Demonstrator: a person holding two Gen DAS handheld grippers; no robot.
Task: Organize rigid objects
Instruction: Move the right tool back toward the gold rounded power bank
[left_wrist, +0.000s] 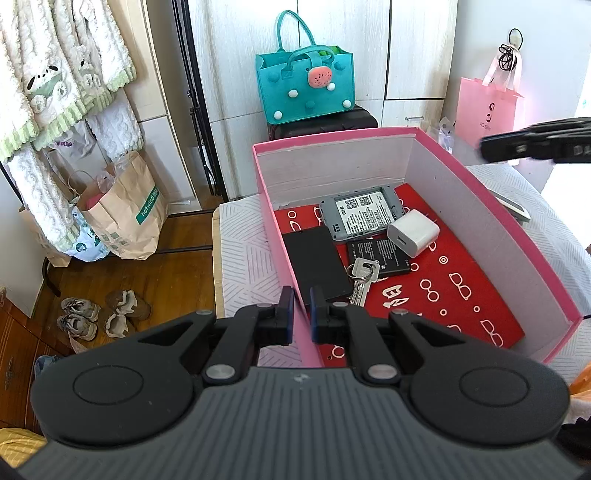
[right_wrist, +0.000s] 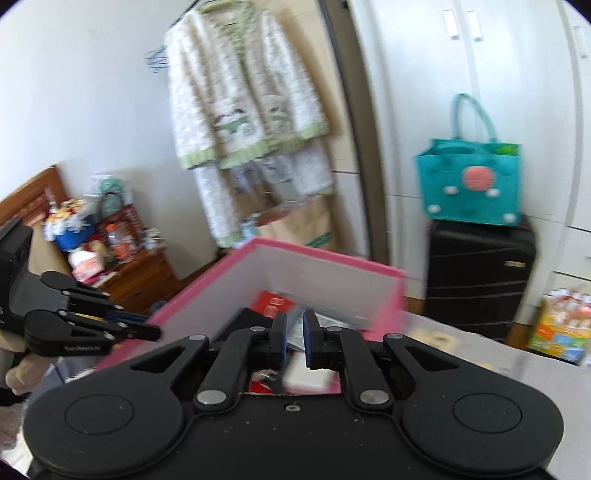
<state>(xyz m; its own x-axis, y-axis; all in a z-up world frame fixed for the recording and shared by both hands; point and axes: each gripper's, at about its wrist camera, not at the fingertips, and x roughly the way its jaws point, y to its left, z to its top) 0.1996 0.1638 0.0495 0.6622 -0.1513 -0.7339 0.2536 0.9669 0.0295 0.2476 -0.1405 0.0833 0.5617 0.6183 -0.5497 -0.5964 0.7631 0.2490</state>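
Through the left wrist camera, my left gripper (left_wrist: 302, 312) was clamped on the near wall of the pink box (left_wrist: 491, 206), one pad outside and one inside, steadying it on the patterned cloth (left_wrist: 240, 258). Inside, on the red lining, lay a grey device (left_wrist: 360, 218) toward the far end, a white charger (left_wrist: 413, 233) just right of it and partly over a black battery (left_wrist: 380, 254), a flat black slab (left_wrist: 317, 262) along the left wall, and a bunch of keys (left_wrist: 362, 275) nearer to me, touching the battery. My right gripper (left_wrist: 535, 142) showed at the far right edge, above the box's right rim, blurred.

Through the right wrist camera, the picture was smeared by motion. My right gripper (right_wrist: 294, 341) hung over the near end of the box with its pads a narrow gap apart and nothing between them; the white charger (right_wrist: 308, 378) was visible below, behind them. My left gripper (right_wrist: 142, 328) sat at the left, on the box's rim (right_wrist: 314, 254).

I judged that everything in view was already boxed, so this was a moment between items. Next I would need to find any piece outside the box, spread the right pads wider and bring it in.
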